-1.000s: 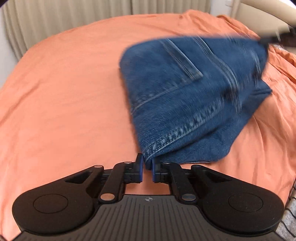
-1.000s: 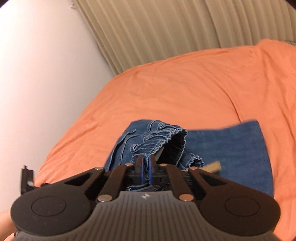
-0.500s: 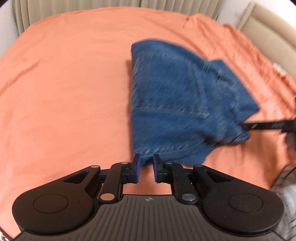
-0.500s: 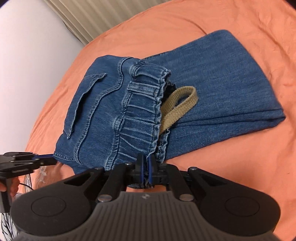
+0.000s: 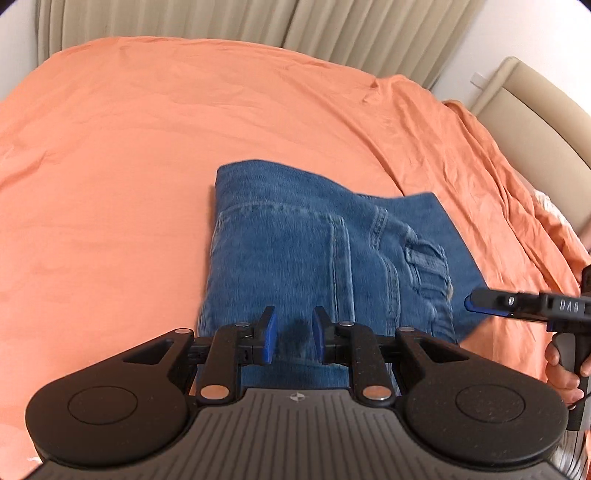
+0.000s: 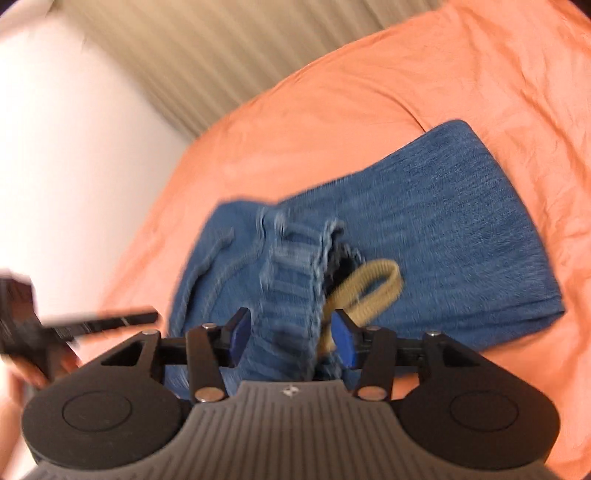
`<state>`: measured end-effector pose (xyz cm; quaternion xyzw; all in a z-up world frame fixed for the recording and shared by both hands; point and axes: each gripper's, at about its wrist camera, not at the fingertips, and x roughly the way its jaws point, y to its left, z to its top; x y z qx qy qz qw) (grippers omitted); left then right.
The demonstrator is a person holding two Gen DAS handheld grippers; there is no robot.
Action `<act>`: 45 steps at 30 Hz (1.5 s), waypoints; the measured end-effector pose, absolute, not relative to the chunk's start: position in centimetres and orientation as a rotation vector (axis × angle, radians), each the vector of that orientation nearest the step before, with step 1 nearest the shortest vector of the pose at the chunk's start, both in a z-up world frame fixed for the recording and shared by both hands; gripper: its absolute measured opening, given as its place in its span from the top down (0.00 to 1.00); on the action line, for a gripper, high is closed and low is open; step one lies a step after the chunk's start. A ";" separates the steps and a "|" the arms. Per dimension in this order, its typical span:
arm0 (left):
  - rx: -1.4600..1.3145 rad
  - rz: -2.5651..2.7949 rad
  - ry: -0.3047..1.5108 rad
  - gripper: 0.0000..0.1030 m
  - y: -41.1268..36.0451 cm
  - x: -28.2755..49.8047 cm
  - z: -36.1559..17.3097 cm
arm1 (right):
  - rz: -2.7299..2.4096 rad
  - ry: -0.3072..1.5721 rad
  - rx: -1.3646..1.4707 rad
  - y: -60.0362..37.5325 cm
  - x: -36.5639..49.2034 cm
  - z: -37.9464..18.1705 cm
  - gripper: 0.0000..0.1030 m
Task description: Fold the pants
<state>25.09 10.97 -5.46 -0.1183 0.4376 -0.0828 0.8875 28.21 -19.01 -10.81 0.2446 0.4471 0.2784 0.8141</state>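
A big bed with a wrinkled orange sheet [image 5: 147,147] fills most of both views. Far behind it hang long beige curtains [image 5: 184,22], and a padded beige headboard [image 5: 535,110] stands at the far right in the left wrist view. A plain white wall [image 6: 74,166] is on the left in the right wrist view. The folded blue denim pants [image 5: 295,258] lie flat on the orange sheet, near the front edge of the bed and a bit to the right of the middle. Their stretchy gathered waistband [image 6: 291,280] points to the near side in the right wrist view, and the folded legs [image 6: 461,229] reach away to the far right. The black left gripper [image 5: 293,334] sits low over the near edge of the pants, with its blue-padded jaws spread apart and nothing between them. The black right gripper [image 6: 291,338] has its jaws spread wide too, one on each side of the waistband, not pinching it. A tan woven strap loop [image 6: 373,286] pokes out of the waistband, just past the right gripper's right finger [image 6: 345,341].
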 end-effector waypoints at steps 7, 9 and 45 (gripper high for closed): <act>-0.246 -0.143 0.908 0.77 11.5 26.6 -5.5 | 0.544 1.049 0.898 -19.0 34.2 -15.4 0.31; -0.255 -0.134 0.911 0.77 11.9 27.0 -5.6 | 0.525 1.067 0.981 -19.1 35.3 -16.9 0.32; -0.357 -0.232 0.830 0.77 11.8 33.3 -5.7 | 0.319 1.061 0.338 -21.6 48.0 -11.3 0.86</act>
